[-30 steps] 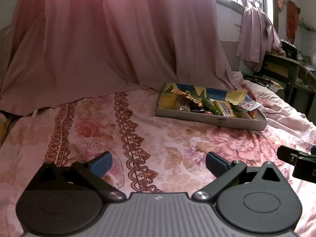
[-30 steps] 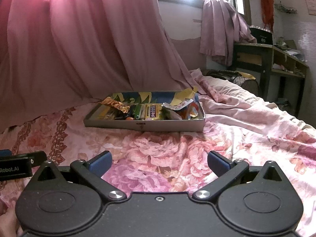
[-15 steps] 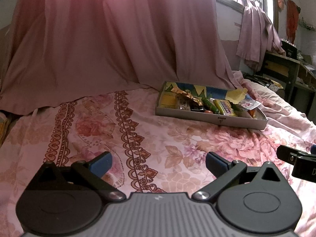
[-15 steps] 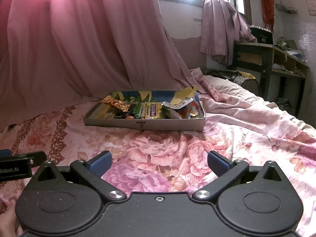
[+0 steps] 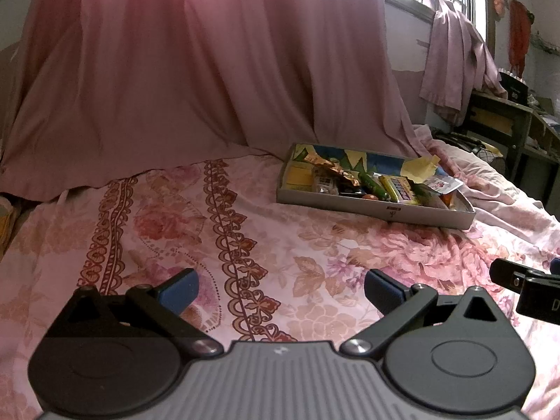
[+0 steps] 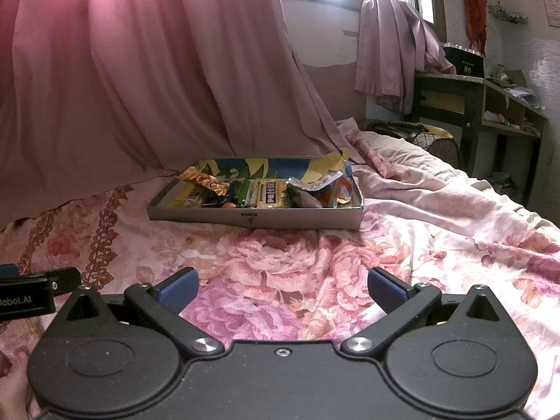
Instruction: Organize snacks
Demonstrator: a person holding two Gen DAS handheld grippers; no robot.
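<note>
Both of my grippers hang low over the flowered bedspread (image 5: 245,231) with their blue-padded fingers spread wide and nothing between them. My left gripper (image 5: 280,288) looks across the sheet's brown scroll borders, and my right gripper (image 6: 281,285) sits over a patch of big pink roses. Each camera catches the other tool at its edge: the right one's black tip pokes in from the right side of the left view, and the left one, with white lettering on its side, shows at the left side of the right view.

Ahead of both, well apart from the fingers, a shallow grey box (image 5: 371,206) rests flat on the bedspread with its long side toward me. It lies up and to the right of my left gripper and almost straight ahead of my right one (image 6: 252,215). The snacks (image 6: 266,194) are piled inside it: a crinkled orange-gold wrapper (image 6: 204,182) toward the left end, a green stick-shaped pack (image 5: 372,183) in the middle, a yellow pack with purple print (image 5: 400,189) beside it, and torn yellow paper (image 5: 418,166) sticking up near the right end. A small round reddish thing lies near the front wall; I think it is a sweet, though it is too small to be sure.

Behind the box a pink curtain (image 5: 196,70) drapes down onto the bed. To the far right stands a dark wooden desk (image 6: 469,101)
</note>
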